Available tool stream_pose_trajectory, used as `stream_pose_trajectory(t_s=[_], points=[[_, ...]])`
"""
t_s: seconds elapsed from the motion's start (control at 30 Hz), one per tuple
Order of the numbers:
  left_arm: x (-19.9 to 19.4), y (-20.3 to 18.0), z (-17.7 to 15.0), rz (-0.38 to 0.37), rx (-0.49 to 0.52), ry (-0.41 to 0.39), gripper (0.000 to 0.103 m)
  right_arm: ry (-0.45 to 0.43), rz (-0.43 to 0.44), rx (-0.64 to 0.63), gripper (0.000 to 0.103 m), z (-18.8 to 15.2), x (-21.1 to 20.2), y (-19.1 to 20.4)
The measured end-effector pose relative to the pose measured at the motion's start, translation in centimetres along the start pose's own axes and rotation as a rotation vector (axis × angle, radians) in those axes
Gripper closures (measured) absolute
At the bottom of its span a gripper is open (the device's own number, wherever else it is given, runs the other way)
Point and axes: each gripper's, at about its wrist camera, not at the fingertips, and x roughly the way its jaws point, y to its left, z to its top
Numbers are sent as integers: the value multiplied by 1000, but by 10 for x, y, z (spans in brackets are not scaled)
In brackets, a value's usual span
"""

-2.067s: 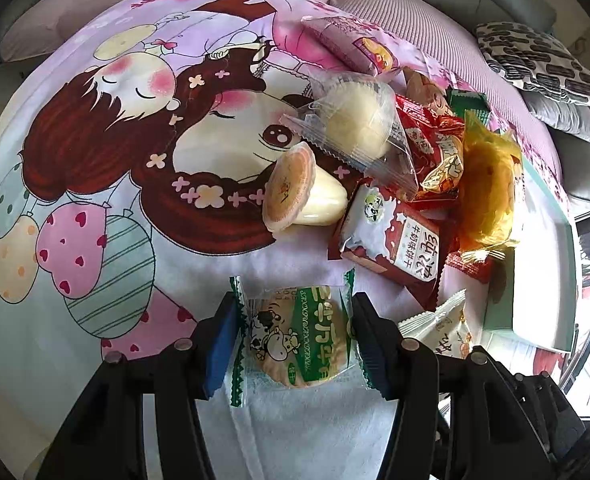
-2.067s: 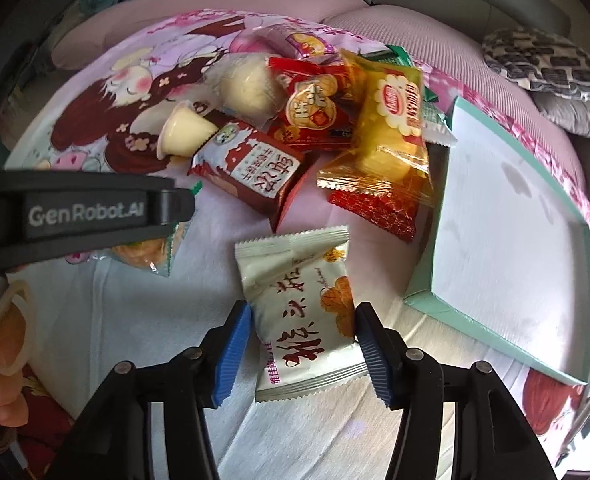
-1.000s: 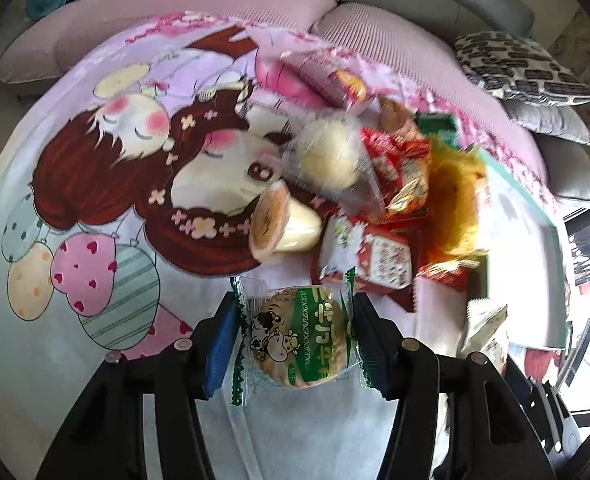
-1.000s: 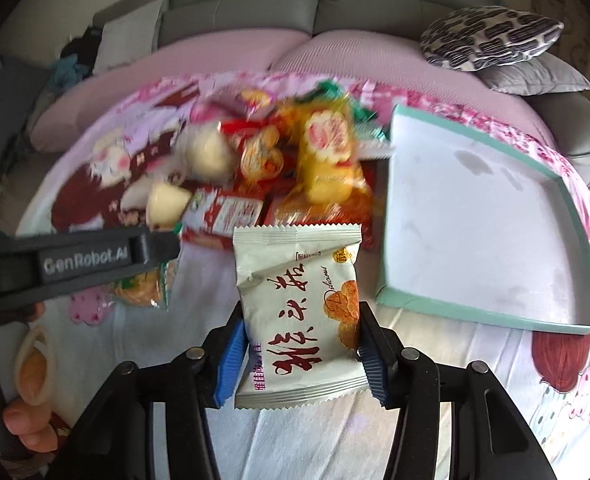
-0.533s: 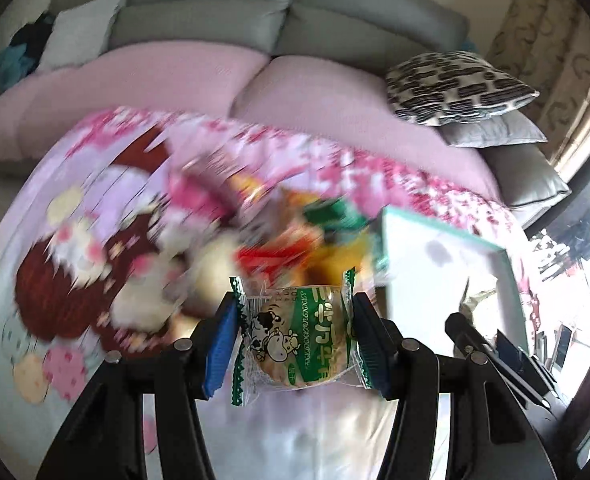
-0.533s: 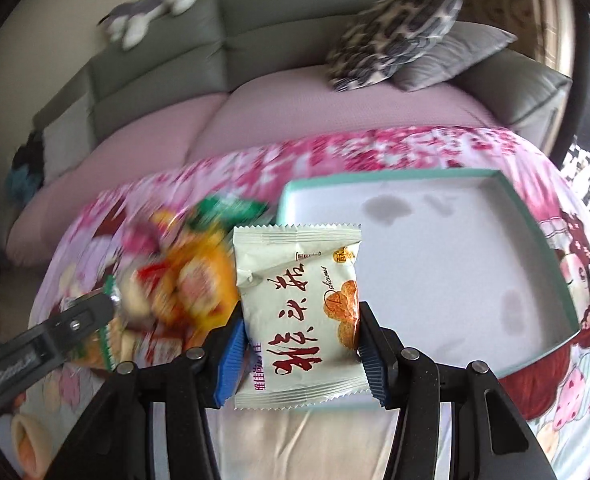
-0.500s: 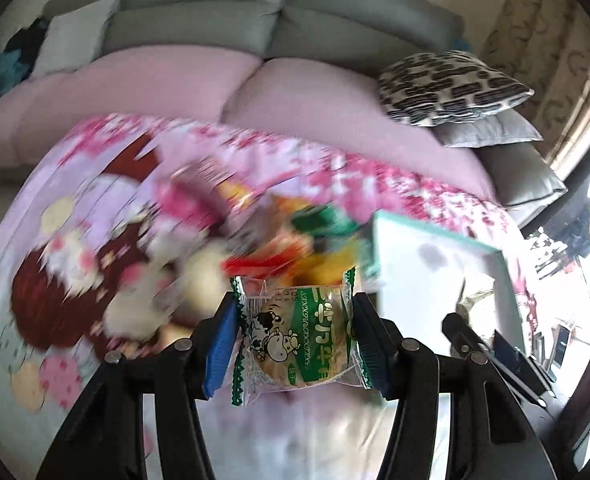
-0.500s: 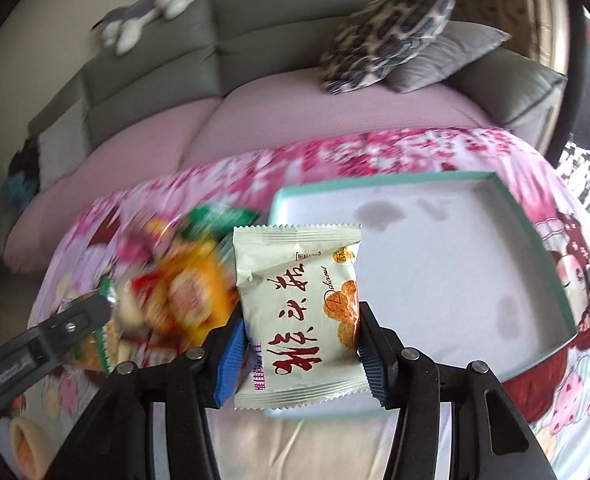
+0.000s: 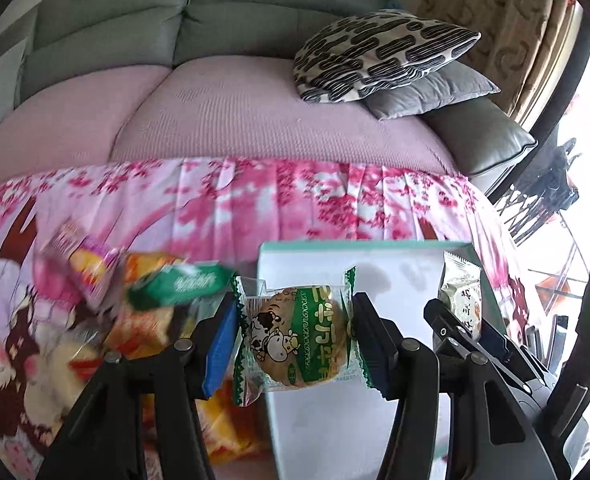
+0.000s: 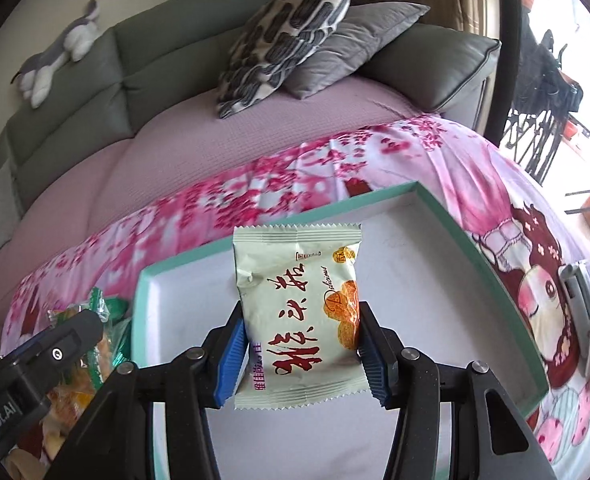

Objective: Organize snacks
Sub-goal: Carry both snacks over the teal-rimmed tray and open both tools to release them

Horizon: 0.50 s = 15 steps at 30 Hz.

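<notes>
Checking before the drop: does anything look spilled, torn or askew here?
Nothing stands out. The green cow packet and the cream packet look intact, each held over the empty tray; the loose snack pile is blurred.

sofa [image 9: 223, 20]: grey, pink-covered seat | cushions: patterned [image 9: 379, 54], grey | window: bright, right

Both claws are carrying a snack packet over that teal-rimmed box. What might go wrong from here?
1. The two grippers hang close over the teal-rimmed white tray; they may bump when releasing.
2. The left gripper holds the green cow-print cookie packet at the tray's edge, so it might drop outside.
3. The right gripper pinches the cream pastry packet low; it may slip.
</notes>
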Motion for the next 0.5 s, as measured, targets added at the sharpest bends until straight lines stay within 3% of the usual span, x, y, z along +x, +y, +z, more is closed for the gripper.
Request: stream_pose_trajectory(t_s=[0.5], points=[[50, -24, 0, -6, 62, 4, 45, 36, -80, 24, 49, 22, 41, -19]])
